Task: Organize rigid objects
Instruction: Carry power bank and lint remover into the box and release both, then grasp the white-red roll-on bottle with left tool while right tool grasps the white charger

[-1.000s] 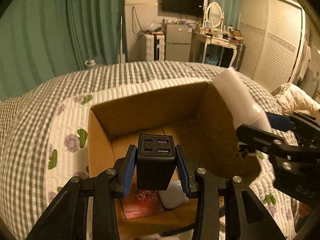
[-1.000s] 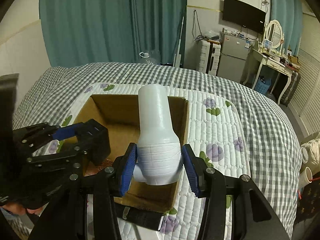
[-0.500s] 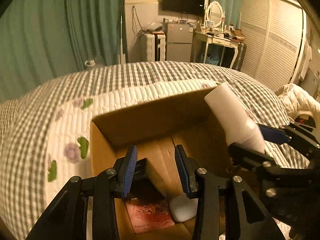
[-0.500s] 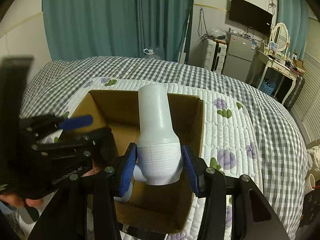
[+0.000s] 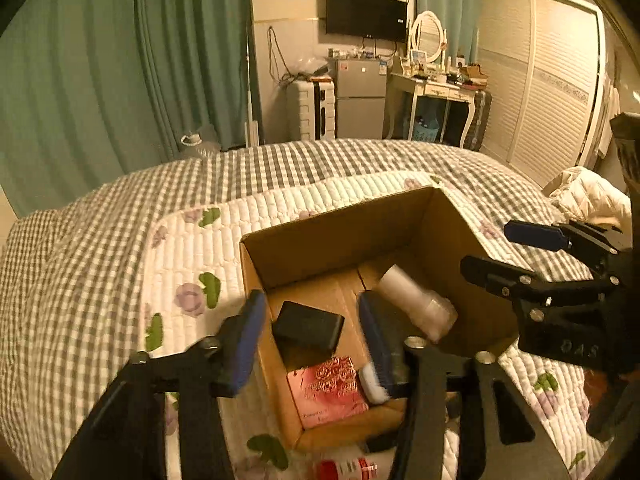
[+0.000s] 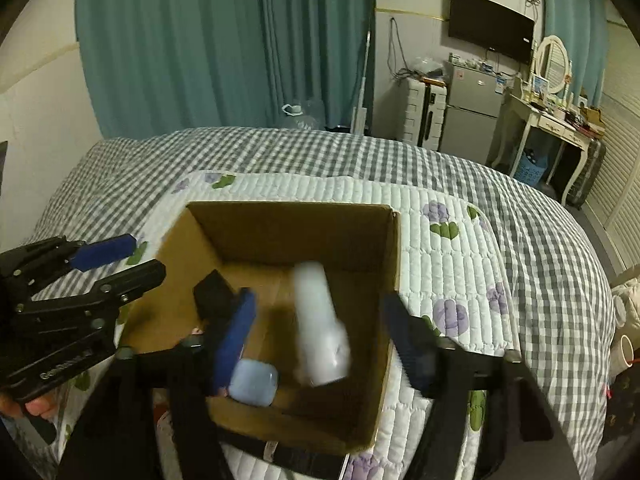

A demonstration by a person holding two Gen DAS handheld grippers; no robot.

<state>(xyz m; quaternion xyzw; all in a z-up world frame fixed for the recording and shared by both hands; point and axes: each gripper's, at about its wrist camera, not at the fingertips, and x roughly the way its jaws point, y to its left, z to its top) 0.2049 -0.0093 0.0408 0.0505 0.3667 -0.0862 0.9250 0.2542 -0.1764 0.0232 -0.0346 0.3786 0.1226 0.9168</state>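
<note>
An open cardboard box [image 5: 336, 232] [image 6: 288, 216] sits on a quilted bed. Inside lie a black USB charger block [image 5: 308, 330] [image 6: 214, 294], a white bottle [image 5: 416, 308] [image 6: 320, 324], a pink card [image 5: 326, 394] and a small white case [image 6: 254, 386]. My left gripper [image 5: 312, 340] is open and empty above the box's near left part; it also shows at the left of the right wrist view [image 6: 116, 260]. My right gripper [image 6: 320, 336] is open above the box, the blurred bottle between its spread fingers but free of them; it also shows at the right of the left wrist view [image 5: 516, 252].
A white floral quilt [image 6: 448, 248] covers a grey checked bedspread [image 5: 100, 240]. A dark flat object [image 6: 304, 458] lies by the box's near wall, and a red-capped item [image 5: 344, 470] sits in front of it. Curtains, a fridge and a dressing table stand behind the bed.
Both grippers opened. The black charger block dropped from the left gripper into the box, and the white bottle left the right gripper and now lies in the box.
</note>
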